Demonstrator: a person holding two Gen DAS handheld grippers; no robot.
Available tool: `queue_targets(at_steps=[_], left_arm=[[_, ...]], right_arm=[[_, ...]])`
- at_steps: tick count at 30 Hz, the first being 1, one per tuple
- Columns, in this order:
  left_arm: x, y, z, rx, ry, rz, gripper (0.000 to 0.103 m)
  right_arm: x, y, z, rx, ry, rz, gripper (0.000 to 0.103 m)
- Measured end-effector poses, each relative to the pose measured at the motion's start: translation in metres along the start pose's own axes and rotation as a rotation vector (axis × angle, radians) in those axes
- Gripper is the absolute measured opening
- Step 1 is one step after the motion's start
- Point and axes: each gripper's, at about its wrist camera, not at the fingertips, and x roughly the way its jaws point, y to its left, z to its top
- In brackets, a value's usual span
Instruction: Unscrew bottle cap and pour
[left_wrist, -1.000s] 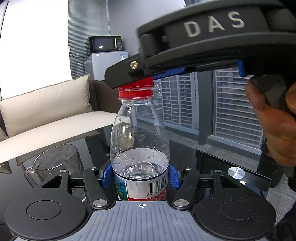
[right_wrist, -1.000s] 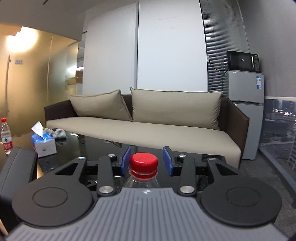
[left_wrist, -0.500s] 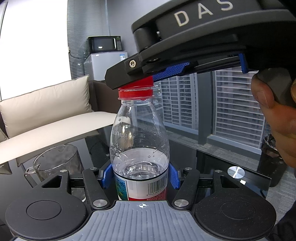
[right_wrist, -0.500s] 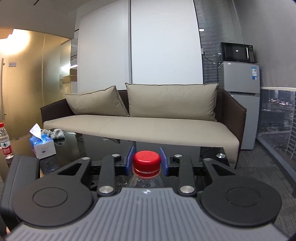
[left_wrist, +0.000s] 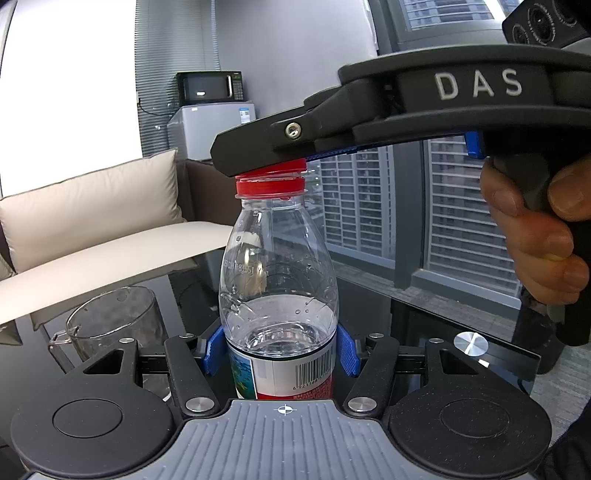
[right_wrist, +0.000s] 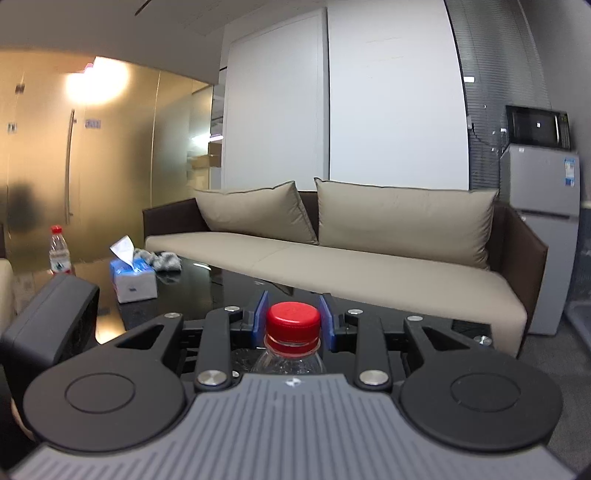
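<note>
Left tongs (left_wrist: 279, 349) clamp bottle (left_wrist: 277, 291); right tongs (right_wrist: 294, 321) clamp half-hidden cap (right_wrist: 293, 322).

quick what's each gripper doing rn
left gripper: closed on the water bottle, gripping its body.
right gripper: closed on the red cap, pads against its sides.
</note>
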Motion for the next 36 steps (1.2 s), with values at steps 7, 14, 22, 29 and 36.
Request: queue_targets(at_steps=[7, 14, 22, 29, 36], left_arm=[[-0.002, 0.001, 0.000, -0.003, 0.003, 0.003, 0.056], [0.002, 0.002, 0.000, -0.006, 0.006, 0.002, 0.056], [0.005, 0.003, -0.001, -0.009, 0.007, -0.003, 0.056], [0.005, -0.001, -0.001, 0.010, 0.001, -0.010, 0.056], [0.010, 0.001, 0.001, -0.010, 0.008, -0.005, 0.056]], right_arm=[[0.005, 0.029, 0.001, 0.006, 0.026, -0.173, 0.037], [0.010, 0.035, 0.003, 0.007, 0.033, -0.207, 0.032], [0.010, 0.029, 0.001, -0.042, 0.029, -0.142, 0.032], [-0.001, -0.007, -0.002, 0.017, 0.006, 0.072, 0.033], [-0.008, -0.002, -0.009, 0.027, -0.032, -0.002, 0.049]])
